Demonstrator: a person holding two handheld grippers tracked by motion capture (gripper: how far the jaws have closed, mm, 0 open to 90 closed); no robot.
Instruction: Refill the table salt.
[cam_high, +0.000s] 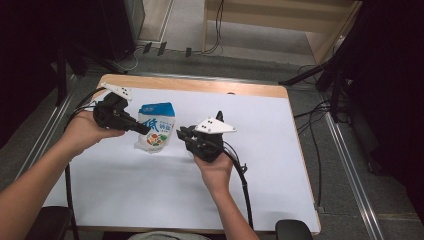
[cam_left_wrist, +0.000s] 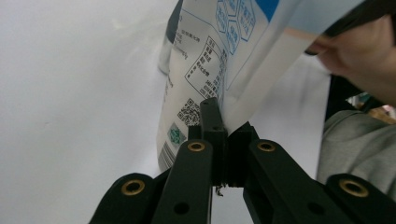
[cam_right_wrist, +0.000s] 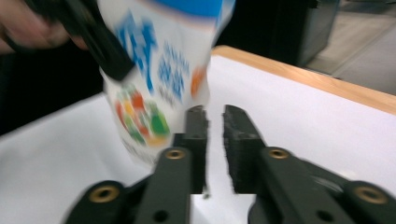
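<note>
Two grippers (cam_high: 143, 128) (cam_high: 183, 134), one pouch (cam_high: 156, 127)

The snack bag (cam_right_wrist: 154, 79) is motion-blurred, its top cut off by the frame edge.

Bag (cam_high: 156, 131): white, blue band at top, blue lettering, cluster of red, green, orange shapes low on front; back side printed with black text boxes, QR code, barcode. Left gripper (cam_high: 141, 128): black, brass-coloured rivets, white top plate. Right gripper (cam_high: 183, 134): black, brass rivets, white plate. Tabletop (cam_high: 260, 150): white sheet, light wood rim.
</note>
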